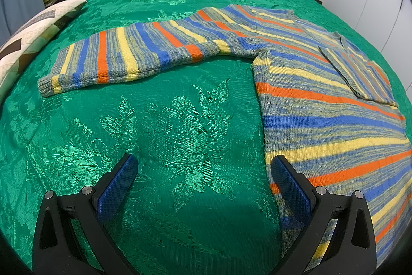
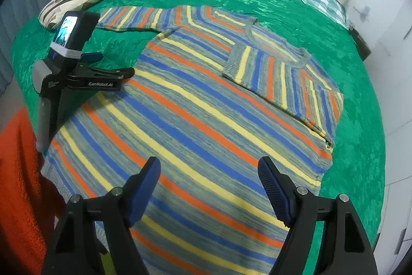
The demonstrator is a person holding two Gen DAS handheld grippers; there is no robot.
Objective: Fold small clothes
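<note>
Jaws, both units: spread wide, nothing between the pads, nothing pinched. Left gripper [image 1: 203,187]: hovers over bare green bedspread [image 1: 159,125], its right-hand finger [image 1: 289,184] lying over the striped sweater's [image 2: 206,105] side edge; contact cannot be told. Right gripper [image 2: 208,187]: hovers above the lower body of the sweater, pads clear of the knit as far as the wrist view shows. Sweater: lies flat on the bedspread, neck toward the headboard; one sleeve [image 2: 278,79] already folded across the chest, the other sleeve [image 1: 128,53] stretched straight out to the side, toward a patterned cushion [image 1: 33,35]. Step in hand, by judgement: bring the outstretched sleeve in over the body to match the first. Handling note: take the sleeve near the cuff [image 1: 49,86] with the left gripper, pinching both knit layers but not the bedspread beneath; lift only enough to clear, carry it across, lay it flat without twisting at the shoulder seam. Right gripper could steady the body so the loose knit does not drag. Risk: slippery bedspread bunching under the pull.
</note>
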